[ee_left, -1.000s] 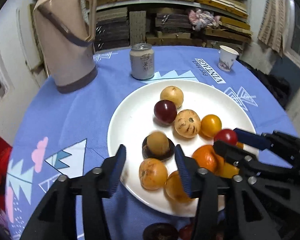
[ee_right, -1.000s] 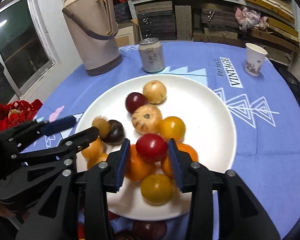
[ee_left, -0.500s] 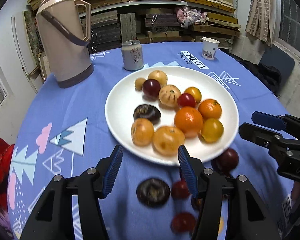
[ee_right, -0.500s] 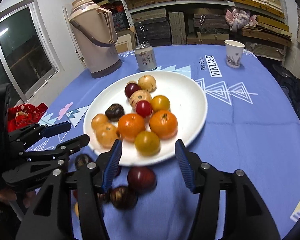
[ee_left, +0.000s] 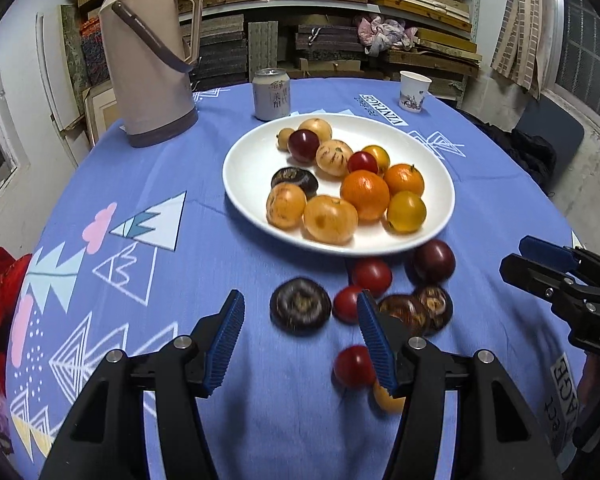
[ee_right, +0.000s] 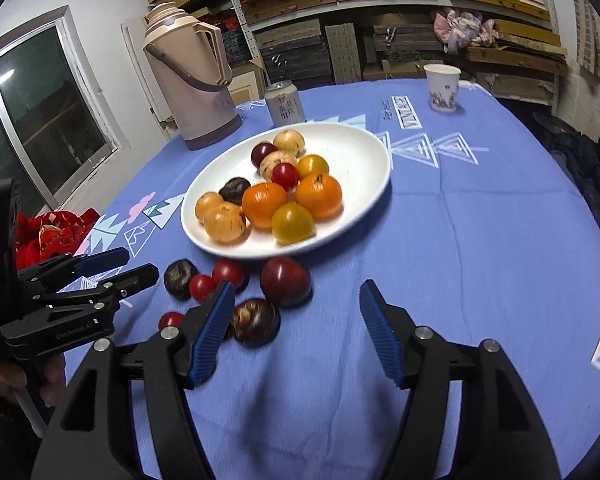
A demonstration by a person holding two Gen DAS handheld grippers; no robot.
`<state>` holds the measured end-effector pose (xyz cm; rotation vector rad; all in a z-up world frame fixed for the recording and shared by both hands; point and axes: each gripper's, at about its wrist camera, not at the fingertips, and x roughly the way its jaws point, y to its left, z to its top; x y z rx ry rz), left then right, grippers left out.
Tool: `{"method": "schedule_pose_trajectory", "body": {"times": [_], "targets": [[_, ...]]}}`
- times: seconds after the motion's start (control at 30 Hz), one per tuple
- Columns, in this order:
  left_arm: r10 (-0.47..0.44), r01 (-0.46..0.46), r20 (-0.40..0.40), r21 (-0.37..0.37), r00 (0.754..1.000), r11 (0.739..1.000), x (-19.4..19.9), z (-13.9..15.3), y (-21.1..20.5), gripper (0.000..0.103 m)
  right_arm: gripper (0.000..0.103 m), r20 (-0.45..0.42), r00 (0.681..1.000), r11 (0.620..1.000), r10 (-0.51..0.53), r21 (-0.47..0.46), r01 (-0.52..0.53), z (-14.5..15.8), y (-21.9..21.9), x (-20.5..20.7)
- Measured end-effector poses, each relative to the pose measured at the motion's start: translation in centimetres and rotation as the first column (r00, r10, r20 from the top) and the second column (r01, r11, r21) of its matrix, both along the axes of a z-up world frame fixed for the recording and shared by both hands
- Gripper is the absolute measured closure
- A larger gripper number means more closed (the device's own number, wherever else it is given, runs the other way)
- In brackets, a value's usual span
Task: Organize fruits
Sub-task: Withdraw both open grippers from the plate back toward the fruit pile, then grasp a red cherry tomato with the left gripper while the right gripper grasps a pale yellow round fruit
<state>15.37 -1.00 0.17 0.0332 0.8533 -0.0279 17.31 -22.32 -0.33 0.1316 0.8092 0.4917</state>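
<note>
On the far left of the blue tablecloth [ee_left: 228,232] stands the thermos [ee_left: 148,60], with the can [ee_left: 271,94] to its right. The white plate [ee_left: 244,168] holds most of the fruit. Near its front rim, loose fruit lies on the cloth. The left gripper [ee_left: 300,334] hangs spread and empty, the dark mangosteen [ee_left: 300,311] just ahead between its fingertips. The right gripper [ee_right: 296,330], also spread and empty, has the dark red plum [ee_right: 285,281] ahead-left. The left is nearer to a catch.

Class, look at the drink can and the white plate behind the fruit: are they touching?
Apart. In the right wrist view a strip of blue cloth separates the drink can from the white plate's far rim.
</note>
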Motion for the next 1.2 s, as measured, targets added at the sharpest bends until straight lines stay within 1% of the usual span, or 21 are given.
{"method": "schedule_pose_trajectory", "body": {"times": [0.07,0.2,0.27,0.4,0.47,0.5,0.53,0.57,0.6,0.7,0.83,0.93,0.97,1.0,1.03,1.07,1.1,1.13,1.17,1.2], "targets": [[0.001,-0.001,-0.006,-0.011,1.000,1.000,-0.6,-0.3,0.1,0.044,0.035,-0.012,1.000,1.000,-0.005,0.000,0.005,-0.6,-0.2,-0.6],[0.004,-0.005,-0.021,-0.018,1.000,1.000,-1.4,-0.9,0.3,0.044,0.035,-0.030,1.000,1.000,-0.001,-0.003,0.000,-1.6,-0.2,-1.8],[0.001,-0.002,-0.033,-0.019,0.999,1.000,-1.6,-1.5,0.4,0.044,0.032,-0.036,0.999,1.000,-0.001,-0.005,0.000,-2.1,-0.4,-2.4],[-0.008,0.007,-0.053,-0.019,0.999,1.000,-1.9,-2.5,0.2,0.043,0.031,-0.051,0.999,1.000,-0.008,0.002,0.008,-2.8,-0.8,-3.0],[-0.014,0.012,-0.043,-0.026,0.999,1.000,-2.0,-2.7,0.2,0.043,0.031,-0.052,0.999,1.000,-0.013,0.000,0.013,-3.1,-0.8,-3.3],[-0.016,0.014,-0.041,-0.030,0.999,0.999,-2.0,-2.7,0.2,0.042,0.031,-0.046,0.999,1.000,-0.019,-0.007,0.019,-3.1,-0.9,-3.4],[-0.016,0.015,-0.039,-0.034,0.999,0.999,-2.0,-2.8,0.2,0.039,0.031,-0.038,0.999,1.000,-0.023,-0.014,0.023,-3.1,-0.9,-3.6],[-0.015,0.014,-0.039,-0.036,0.999,0.999,-2.0,-2.9,0.2,0.033,0.030,-0.033,0.999,1.000,-0.023,-0.015,0.022,-3.2,-0.9,-3.6],[-0.018,0.016,-0.039,-0.042,0.999,0.999,-1.9,-3.0,0.1,0.031,0.029,-0.031,0.999,1.000,-0.018,-0.014,0.018,-3.2,-0.9,-3.8],[-0.054,0.049,-0.056,-0.096,0.997,0.994,-1.8,-3.5,-0.2,0.030,0.028,-0.033,0.999,1.000,-0.004,-0.014,0.004,-3.4,-0.6,-3.9],[-0.087,0.081,-0.058,-0.087,0.995,0.993,-1.7,-3.9,-1.2,0.030,0.028,-0.040,0.999,1.000,0.004,-0.022,-0.004,-3.8,-0.3,-3.9],[-0.101,0.093,-0.069,-0.109,0.993,0.990,-1.4,-4.3,-1.4,0.031,0.028,-0.037,0.999,1.000,0.007,-0.025,-0.008,-3.8,-0.1,-4.0],[-0.106,0.097,-0.069,-0.124,0.992,0.988,-1.3,-4.5,-1.4,0.036,0.028,-0.037,0.999,1.000,0.009,-0.025,-0.010,-3.8,0.0,-4.1],[-0.114,0.103,-0.070,-0.139,0.991,0.985,-1.3,-4.5,-1.3,0.045,0.028,-0.037,0.999,1.000,0.011,-0.025,-0.012,-3.8,0.0,-4.1],[-0.129,0.115,-0.079,-0.154,0.989,0.981,-1.3,-4.7,-1.5,0.050,0.028,-0.036,0.999,1.000,0.013,-0.026,-0.013,-3.8,0.1,-4.2],[-0.134,0.119,-0.089,-0.154,0.987,0.981,-1.2,-4.9,-1.6,0.060,0.028,-0.036,0.999,1.000,0.015,-0.027,-0.016,-3.8,0.1,-4.2],[-0.135,0.121,-0.093,-0.146,0.986,0.982,-1.2,-5.1,-1.7,0.067,0.028,-0.036,0.999,0.999,0.018,-0.027,-0.019,-3.7,0.2,-4.3],[-0.135,0.124,-0.081,-0.129,0.988,0.984,-1.4,-5.0,-1.9,0.072,0.028,-0.036,0.999,0.999,0.020,-0.027,-0.021,-3.7,0.3,-4.3],[-0.136,0.125,-0.082,-0.129,0.987,0.984,-1.4,-5.1,-1.9,0.074,0.028,-0.037,0.999,0.999,0.027,-0.029,-0.028,-3.7,0.4,-4.4],[-0.133,0.121,-0.082,-0.138,0.988,0.983,-1.5,-5.0,-1.7,0.074,0.028,-0.036,0.999,0.999,0.034,-0.034,-0.035,-3.6,0.6,-4.5]]}}
